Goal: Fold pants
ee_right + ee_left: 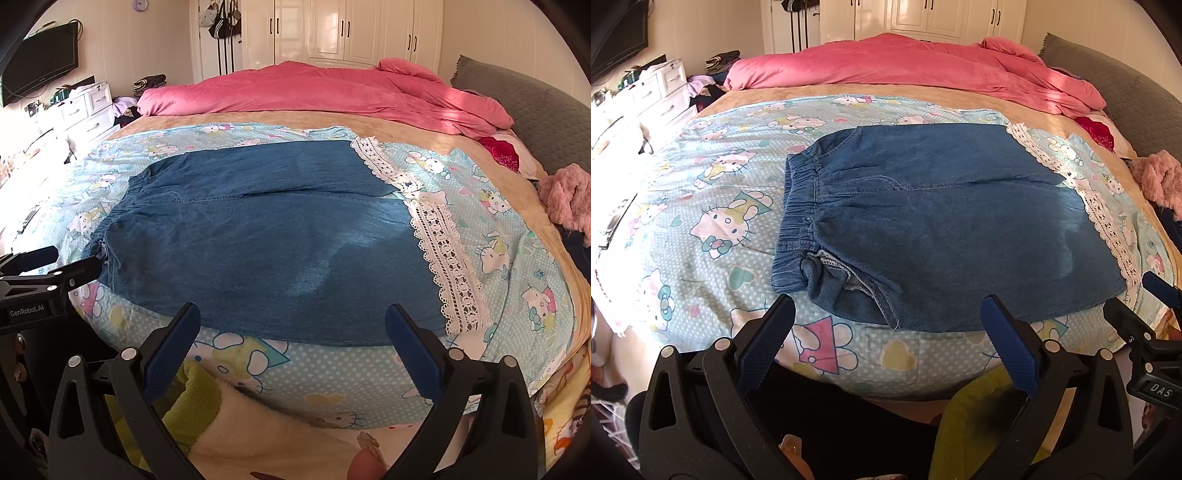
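Blue denim pants (942, 221) (258, 240) lie flat across a cartoon-cat bedsheet (713, 173) (491, 254). The elastic waistband (798, 206) is at the left and the white lace hems (1108, 229) (447, 258) are at the right. My left gripper (888, 301) is open just short of the pants' near edge, close to the waistband corner, with nothing between its fingers. My right gripper (293, 308) is open over the near edge further right, toward the lace, and is also empty. Each gripper shows at the side of the other's view: left gripper (70, 260), right gripper (1141, 299).
A pink duvet (905, 66) (314, 88) is bunched along the far side of the bed. A grey headboard cushion (535, 110) and a fluffy pink garment (565, 199) sit at the right. White drawers (85, 107) stand at the left. A person's fingertip (365, 465) shows below.
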Demonstrator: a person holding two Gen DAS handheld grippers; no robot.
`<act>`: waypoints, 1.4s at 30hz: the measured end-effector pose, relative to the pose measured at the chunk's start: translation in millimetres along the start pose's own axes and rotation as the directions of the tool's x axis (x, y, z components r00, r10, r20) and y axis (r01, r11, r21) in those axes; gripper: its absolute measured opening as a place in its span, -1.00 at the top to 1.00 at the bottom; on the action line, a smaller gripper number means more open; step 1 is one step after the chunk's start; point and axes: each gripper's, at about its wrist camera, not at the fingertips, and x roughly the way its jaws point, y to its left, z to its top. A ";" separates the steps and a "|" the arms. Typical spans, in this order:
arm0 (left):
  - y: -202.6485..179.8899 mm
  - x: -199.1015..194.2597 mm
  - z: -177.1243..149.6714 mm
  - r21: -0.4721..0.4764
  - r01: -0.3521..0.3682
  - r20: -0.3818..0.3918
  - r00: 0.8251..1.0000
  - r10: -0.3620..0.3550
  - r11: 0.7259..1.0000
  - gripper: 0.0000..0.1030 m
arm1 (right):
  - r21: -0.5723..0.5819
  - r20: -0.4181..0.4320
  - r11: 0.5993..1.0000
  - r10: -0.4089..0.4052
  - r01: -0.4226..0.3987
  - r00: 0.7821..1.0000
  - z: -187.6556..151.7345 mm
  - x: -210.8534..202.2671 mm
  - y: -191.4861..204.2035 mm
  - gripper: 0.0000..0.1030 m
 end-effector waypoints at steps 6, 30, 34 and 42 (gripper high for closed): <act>0.2 -0.1 -0.1 0.000 0.000 0.000 1.000 0.000 1.000 -0.84 | 0.001 0.001 1.000 0.001 -0.001 1.000 -0.3 -0.6 -0.1 -0.92; 0.1 -1.2 0.3 0.001 -0.002 0.002 1.000 0.002 1.000 -0.84 | -0.003 -0.003 1.000 -0.001 0.001 1.000 -2.4 0.9 -2.6 -0.92; 1.0 -0.9 0.8 0.001 -0.003 0.002 1.000 0.003 1.000 -0.84 | -0.005 -0.006 1.000 -0.001 0.001 1.000 -2.5 2.0 -0.9 -0.92; 3.2 0.1 1.9 -0.002 -0.007 -0.001 1.000 0.007 1.000 -0.84 | -0.007 -0.003 1.000 0.004 -0.004 1.000 0.4 4.6 0.2 -0.92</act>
